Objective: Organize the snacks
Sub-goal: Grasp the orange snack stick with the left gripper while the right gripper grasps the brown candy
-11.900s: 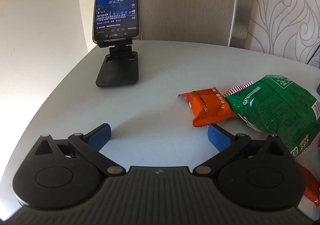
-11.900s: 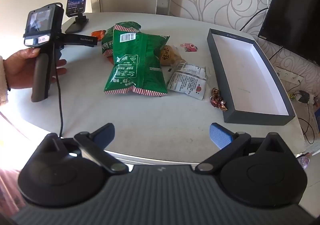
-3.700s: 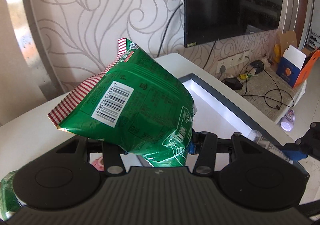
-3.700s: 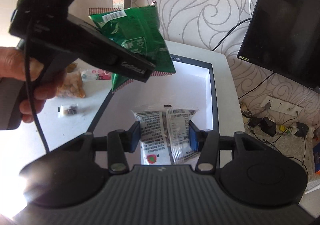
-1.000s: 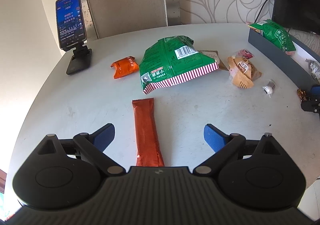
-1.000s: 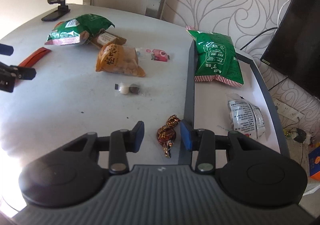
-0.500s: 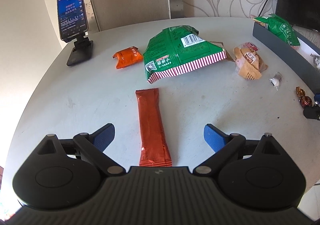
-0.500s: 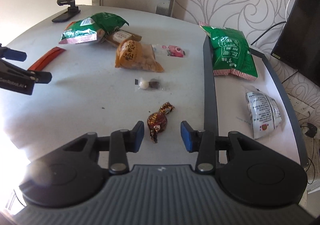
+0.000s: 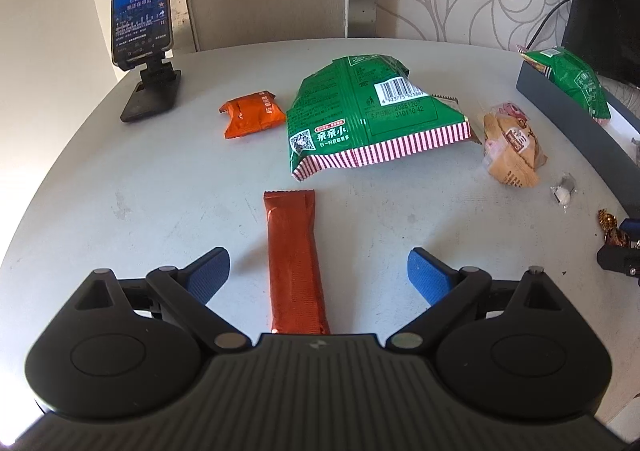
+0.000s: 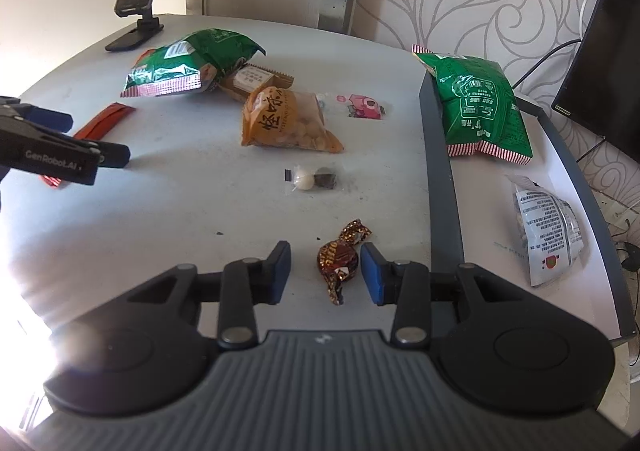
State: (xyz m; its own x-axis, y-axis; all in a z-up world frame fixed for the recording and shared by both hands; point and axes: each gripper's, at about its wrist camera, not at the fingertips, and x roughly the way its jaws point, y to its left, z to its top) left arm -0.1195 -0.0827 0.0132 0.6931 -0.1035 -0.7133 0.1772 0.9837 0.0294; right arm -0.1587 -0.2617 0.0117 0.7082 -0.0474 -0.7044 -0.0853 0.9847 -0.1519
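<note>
The candy (image 10: 338, 261), a brown foil twist, lies on the desk (image 10: 160, 219) near its front edge, just beside the tray's (image 10: 442, 187) left wall, and it now sits between the pads of the right gripper (image 10: 326, 271). The jaws have just been closing around it; the right pad looks at or almost at the wrapper while the left pad is clearly apart, so the candy is bracketed, not yet clenched. 1 second ago the gripper stood to the candy's left with the wrapper nearer its right pad; the framing has tightened since. My reading is that the grasp is about to complete, and the candy goes next into the tray, where 1 green bag (image 10: 476, 107) and 1 white packet (image 10: 548, 227) already lie. Farther left, the orange bar (image 9: 296, 263) lies lengthwise toward the desk's left front edge, and the left gripper (image 9: 318, 271) has edged down and forward over it, jaws released and spread wide on either side, touching nothing. That suggests the bar is the left hand's next pick. Left on the desk are the second green bag (image 9: 368, 119), the orange pack (image 9: 252, 113), the tan bag (image 10: 280, 123), a pink sweet (image 10: 362, 105) and a clear 2-ball packet (image 10: 314, 179); the phone (image 9: 140, 29) stands at the far left corner.
</note>
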